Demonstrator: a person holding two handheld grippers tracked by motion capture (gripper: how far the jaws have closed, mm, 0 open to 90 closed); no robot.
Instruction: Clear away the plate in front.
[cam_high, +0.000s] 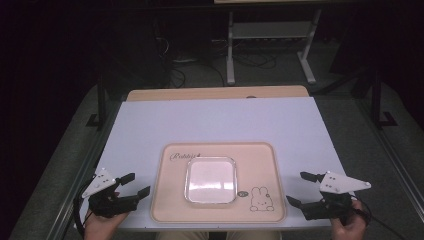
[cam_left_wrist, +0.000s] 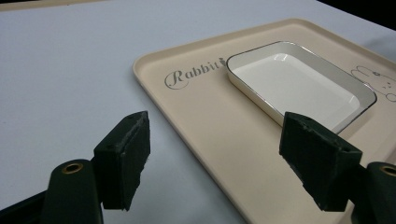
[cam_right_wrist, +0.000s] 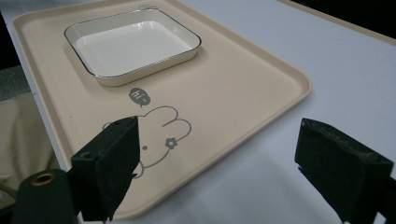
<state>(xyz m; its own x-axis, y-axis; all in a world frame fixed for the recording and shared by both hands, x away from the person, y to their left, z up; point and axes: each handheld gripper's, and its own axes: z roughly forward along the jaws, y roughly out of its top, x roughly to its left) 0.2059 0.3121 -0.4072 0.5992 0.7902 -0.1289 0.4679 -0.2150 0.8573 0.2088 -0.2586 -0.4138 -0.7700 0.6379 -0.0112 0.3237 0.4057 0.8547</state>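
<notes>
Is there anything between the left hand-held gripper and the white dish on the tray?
Nothing visible. The left hand-held gripper is open beside the tray, and only bare tray surface lies between it and the white dish.

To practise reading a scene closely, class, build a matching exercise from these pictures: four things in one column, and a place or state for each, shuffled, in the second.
Things:
1. white square dish
2. beige tray
3. left gripper
4. rabbit drawing

Places or states:
A. lies on the white table top, carrying the dish
B. printed on the tray's near right corner
C. empty, at the middle of the tray
D. jaws open, holding nothing, beside the tray's left edge

Pairs: 1-C, 2-A, 3-D, 4-B
</notes>
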